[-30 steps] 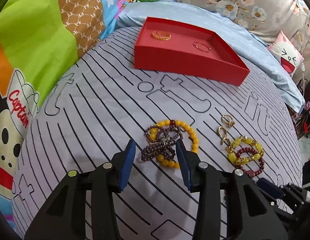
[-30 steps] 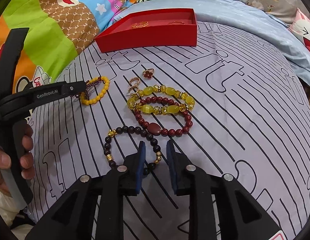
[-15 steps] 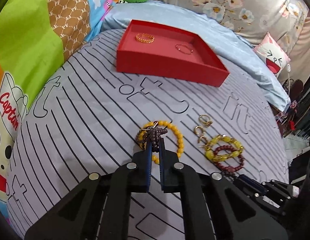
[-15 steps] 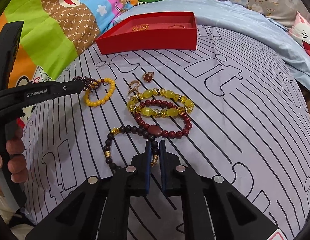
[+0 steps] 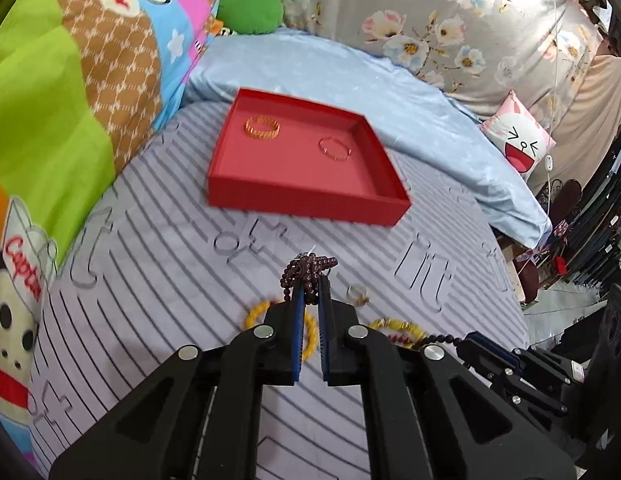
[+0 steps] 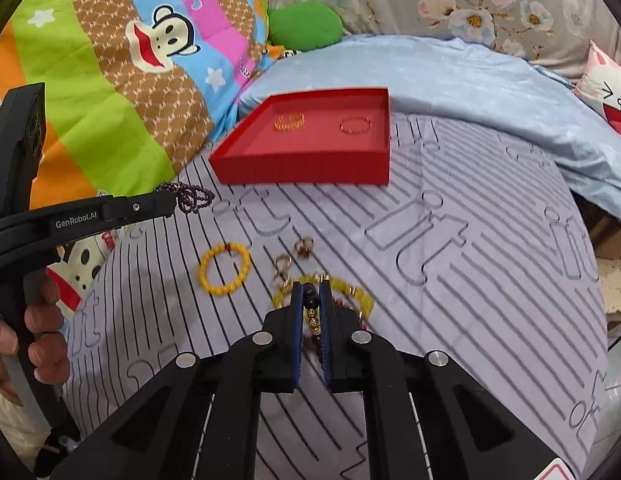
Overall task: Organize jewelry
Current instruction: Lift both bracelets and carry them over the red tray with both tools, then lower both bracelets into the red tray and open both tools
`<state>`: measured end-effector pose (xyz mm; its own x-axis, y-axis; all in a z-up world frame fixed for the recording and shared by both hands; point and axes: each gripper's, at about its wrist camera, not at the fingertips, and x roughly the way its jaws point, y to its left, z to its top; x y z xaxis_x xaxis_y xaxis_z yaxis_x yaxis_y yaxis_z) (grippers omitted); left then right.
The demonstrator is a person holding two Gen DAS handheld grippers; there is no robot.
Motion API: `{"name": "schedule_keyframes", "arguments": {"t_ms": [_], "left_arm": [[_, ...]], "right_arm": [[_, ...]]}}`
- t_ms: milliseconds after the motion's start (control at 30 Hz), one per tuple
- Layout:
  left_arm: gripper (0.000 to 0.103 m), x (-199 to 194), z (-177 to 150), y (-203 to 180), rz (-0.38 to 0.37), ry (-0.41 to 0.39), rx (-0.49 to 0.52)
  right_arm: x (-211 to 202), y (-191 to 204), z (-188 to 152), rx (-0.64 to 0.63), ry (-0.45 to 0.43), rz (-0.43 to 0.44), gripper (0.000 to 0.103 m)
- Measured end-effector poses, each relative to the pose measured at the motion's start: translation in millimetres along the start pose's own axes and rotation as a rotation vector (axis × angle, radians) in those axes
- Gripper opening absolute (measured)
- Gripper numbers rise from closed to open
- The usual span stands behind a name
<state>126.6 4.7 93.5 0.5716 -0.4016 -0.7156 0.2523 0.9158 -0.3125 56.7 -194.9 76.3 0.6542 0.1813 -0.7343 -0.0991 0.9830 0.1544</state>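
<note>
Grippers clamp lifted bracelets: left gripper (image 5: 309, 294) pinches purple beads (image 5: 308, 268), right gripper (image 6: 310, 300) dark beads (image 6: 311, 307), both short of the tray's (image 6: 306, 168) near edge. Dangling loops might snag or slip.

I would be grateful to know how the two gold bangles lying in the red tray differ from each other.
The left bangle is thick, ornate and yellow-gold; the right bangle is a thin, plain, rosier wire. The left sits nearer the red tray's far wall. Both lie flat, apart.
</note>
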Motion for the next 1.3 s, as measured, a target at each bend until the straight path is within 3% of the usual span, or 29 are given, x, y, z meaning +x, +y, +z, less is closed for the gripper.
{"name": "schedule_keyframes", "arguments": {"t_ms": [367, 600, 867, 967, 1100, 1200, 1267, 1300], "left_arm": [[0.006, 15, 88, -7, 0.047, -0.07, 0.05], [0.006, 65, 128, 10, 0.104, -0.019, 0.04], [0.006, 127, 136, 24, 0.114, 0.146, 0.026], [0.006, 146, 136, 26, 0.119, 0.172, 0.031], [0.007, 168, 144, 30, 0.129, 0.183, 0.016], [0.007, 177, 157, 29, 0.151, 0.143, 0.022], [0.012, 181, 164, 29, 0.168, 0.123, 0.029], [0.022, 182, 168, 29, 0.175, 0.111, 0.032]], "right_arm": [[17, -9, 104, -0.045, -0.111, -0.004, 0.008], [72, -14, 155, -0.026, -0.091, 0.025, 0.008], [144, -21, 168, -0.006, 0.009, 0.032, 0.008], [165, -32, 166, 0.02, 0.043, 0.014, 0.008], [179, -46, 168, 0.052, 0.053, 0.0, 0.008], [181, -52, 171, 0.067, 0.038, -0.011, 0.012], [182, -53, 174, 0.068, 0.028, -0.017, 0.013], [181, -54, 174, 0.068, 0.023, -0.02, 0.017]]}}
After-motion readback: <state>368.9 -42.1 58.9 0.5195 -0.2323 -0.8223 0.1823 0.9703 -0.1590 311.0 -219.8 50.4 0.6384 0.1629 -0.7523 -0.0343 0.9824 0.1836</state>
